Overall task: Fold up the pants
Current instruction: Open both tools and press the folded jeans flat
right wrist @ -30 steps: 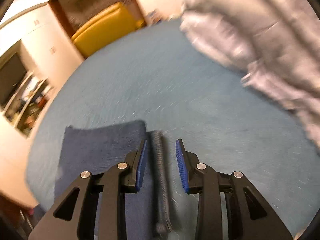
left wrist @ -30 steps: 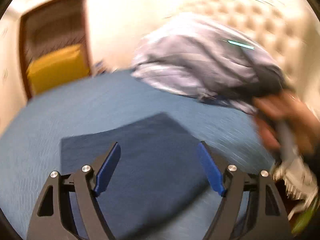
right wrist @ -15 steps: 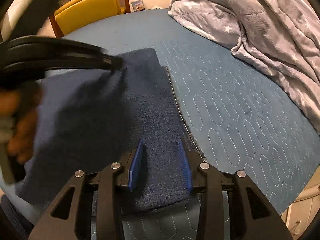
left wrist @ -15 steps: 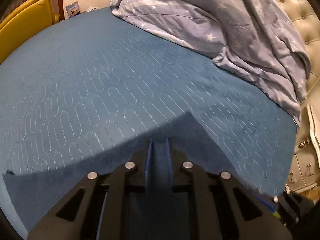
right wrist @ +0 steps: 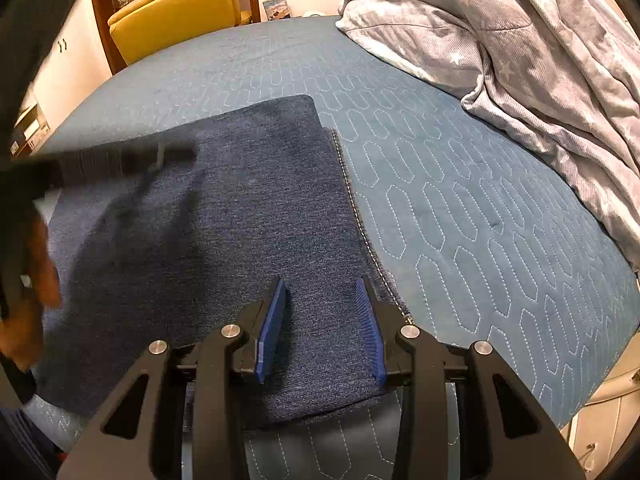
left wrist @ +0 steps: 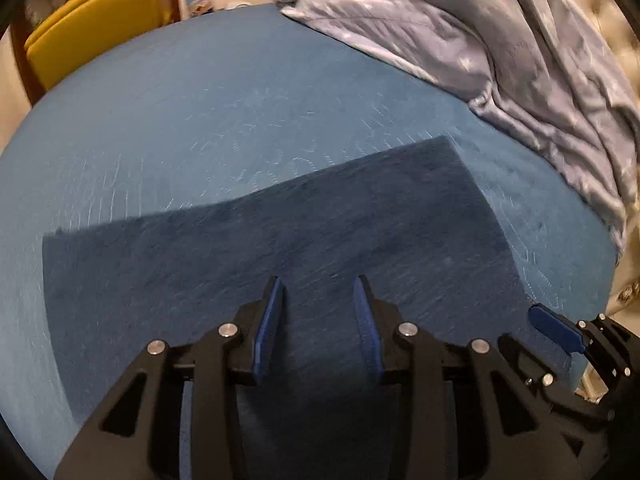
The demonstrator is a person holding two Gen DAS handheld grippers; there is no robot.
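Observation:
The dark blue denim pants (left wrist: 280, 240) lie folded flat as a rectangle on the blue quilted bed (left wrist: 200, 100). My left gripper (left wrist: 318, 300) is open and empty just above the pants near their front edge. My right gripper (right wrist: 320, 304) is open and empty above the pants (right wrist: 240, 220) near their right front corner, beside the stitched hem. The right gripper's blue pad shows at the right edge of the left wrist view (left wrist: 556, 328). The left gripper appears blurred at the left of the right wrist view (right wrist: 120, 160).
A rumpled grey star-print duvet (right wrist: 540, 60) covers the bed's far right side. A yellow chair (right wrist: 176, 12) stands beyond the far edge of the bed. A tufted headboard (left wrist: 612, 4) is at the far right. The bed's front edge lies just under both grippers.
My left gripper was shut half a second ago and is now open, pulled back over the pants. My right gripper stays open in much the same place.

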